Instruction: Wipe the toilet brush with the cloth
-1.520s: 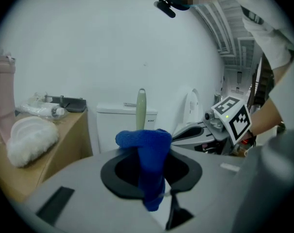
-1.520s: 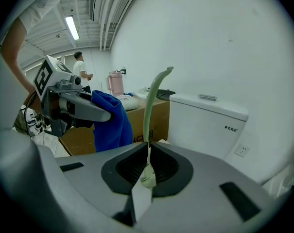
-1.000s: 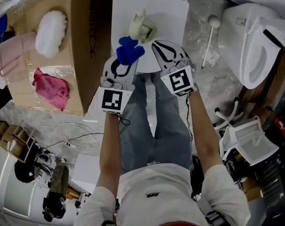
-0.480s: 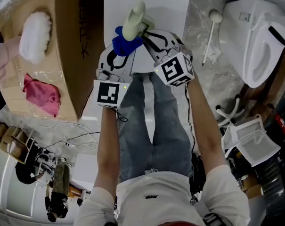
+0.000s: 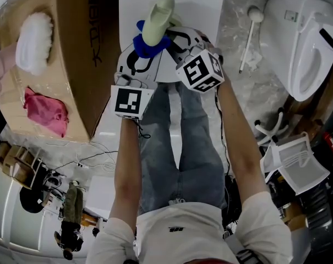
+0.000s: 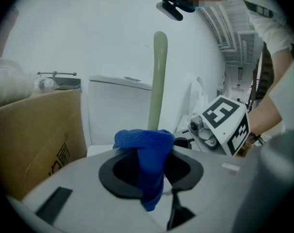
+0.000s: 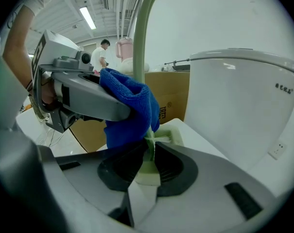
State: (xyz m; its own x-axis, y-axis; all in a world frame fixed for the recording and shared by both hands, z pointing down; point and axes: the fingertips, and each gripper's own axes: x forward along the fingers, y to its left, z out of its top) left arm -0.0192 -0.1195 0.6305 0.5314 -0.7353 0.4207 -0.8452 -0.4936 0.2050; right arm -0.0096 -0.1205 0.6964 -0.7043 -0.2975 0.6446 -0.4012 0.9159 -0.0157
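Note:
The pale green toilet brush (image 5: 157,16) stands nearly upright, its handle (image 6: 159,76) rising toward the head camera. My right gripper (image 5: 170,38) is shut on the brush's lower part (image 7: 147,169). A blue cloth (image 5: 148,46) is clamped in my left gripper (image 5: 143,56), which is shut on it. The cloth (image 7: 129,111) presses against the handle (image 7: 139,38) just above the right jaws. In the left gripper view the cloth (image 6: 146,166) hangs between the jaws, and the right gripper's marker cube (image 6: 225,125) shows to the right.
A white cistern (image 5: 199,7) lies under both grippers. To the left, a cardboard box (image 5: 72,54) carries a white fluffy item (image 5: 33,42) and a pink cloth (image 5: 45,110). A toilet (image 5: 306,48), a second brush (image 5: 247,37) and a white basket (image 5: 297,166) are on the right.
The brush has swung from lying low to nearly upright. Both grippers have closed in on each other, bringing the blue cloth against the handle.

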